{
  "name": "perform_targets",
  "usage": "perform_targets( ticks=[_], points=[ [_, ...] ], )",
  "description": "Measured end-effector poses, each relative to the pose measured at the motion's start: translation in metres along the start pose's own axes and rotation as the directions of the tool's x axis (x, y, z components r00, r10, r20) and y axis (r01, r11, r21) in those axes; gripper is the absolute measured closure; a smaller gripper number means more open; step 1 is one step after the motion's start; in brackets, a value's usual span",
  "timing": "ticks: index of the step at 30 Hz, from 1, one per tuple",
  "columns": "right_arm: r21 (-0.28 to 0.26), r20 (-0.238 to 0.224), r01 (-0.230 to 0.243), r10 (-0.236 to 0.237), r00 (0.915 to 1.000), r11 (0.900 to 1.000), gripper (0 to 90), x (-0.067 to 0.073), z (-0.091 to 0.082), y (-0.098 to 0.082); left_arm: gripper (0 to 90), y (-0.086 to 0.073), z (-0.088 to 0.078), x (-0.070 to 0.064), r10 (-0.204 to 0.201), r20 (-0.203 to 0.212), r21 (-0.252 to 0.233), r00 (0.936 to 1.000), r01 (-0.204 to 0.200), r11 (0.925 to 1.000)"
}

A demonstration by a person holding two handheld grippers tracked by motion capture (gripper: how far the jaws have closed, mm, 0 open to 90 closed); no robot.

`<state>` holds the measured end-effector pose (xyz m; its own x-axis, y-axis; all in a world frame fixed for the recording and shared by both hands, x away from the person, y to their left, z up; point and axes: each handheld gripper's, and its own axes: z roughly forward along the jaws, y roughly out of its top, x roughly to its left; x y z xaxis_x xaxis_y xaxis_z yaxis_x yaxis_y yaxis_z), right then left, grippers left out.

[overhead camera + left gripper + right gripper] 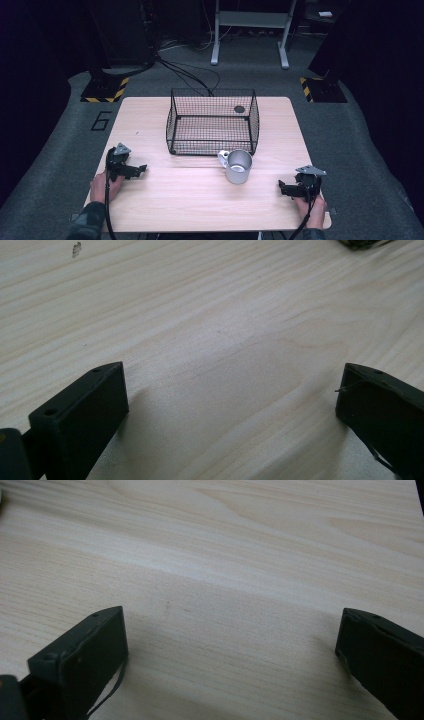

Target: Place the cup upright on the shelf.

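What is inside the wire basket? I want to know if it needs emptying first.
Through the wire basket mesh, bare wood shows at the bottom, plus one small dark round spot near the back right; whether that lies inside or behind is unclear.

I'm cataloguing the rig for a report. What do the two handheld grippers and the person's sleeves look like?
Both the left gripper and the right gripper are black, with blocky flat-faced jaws, a grey three-cornered plate on top and a black trailing cable. The left sleeve is dark and patterned.

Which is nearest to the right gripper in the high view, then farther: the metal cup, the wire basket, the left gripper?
1. Metal cup, just left of the right gripper.
2. Wire basket, behind the cup, mid-table.
3. Left gripper, at the table's opposite side.
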<state>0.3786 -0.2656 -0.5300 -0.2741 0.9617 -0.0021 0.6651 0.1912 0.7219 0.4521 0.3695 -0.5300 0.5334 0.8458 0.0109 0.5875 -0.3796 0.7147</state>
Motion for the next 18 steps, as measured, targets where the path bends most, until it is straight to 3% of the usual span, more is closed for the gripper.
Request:
perform_targets(
  ticks=[17, 18],
  points=[
    [0.022, -0.015, 0.007, -0.007, 0.9999, 1.000, 0.0, 0.0007, 0.0002, 0.0034, 0.3, -0.0001, 0.0002, -0.0001, -0.002, 0.000, -0.002, 1.0000, 0.002, 1.0000],
    [0.012, -0.021, -0.009, 0.009, 0.9997, 1.000, 0.0, 0.0010, -0.0005, 0.0033, 0.3, -0.0001, 0.0003, -0.0001, -0.003, 0.000, -0.003, 1.0000, 0.003, 1.0000]
  ],
)
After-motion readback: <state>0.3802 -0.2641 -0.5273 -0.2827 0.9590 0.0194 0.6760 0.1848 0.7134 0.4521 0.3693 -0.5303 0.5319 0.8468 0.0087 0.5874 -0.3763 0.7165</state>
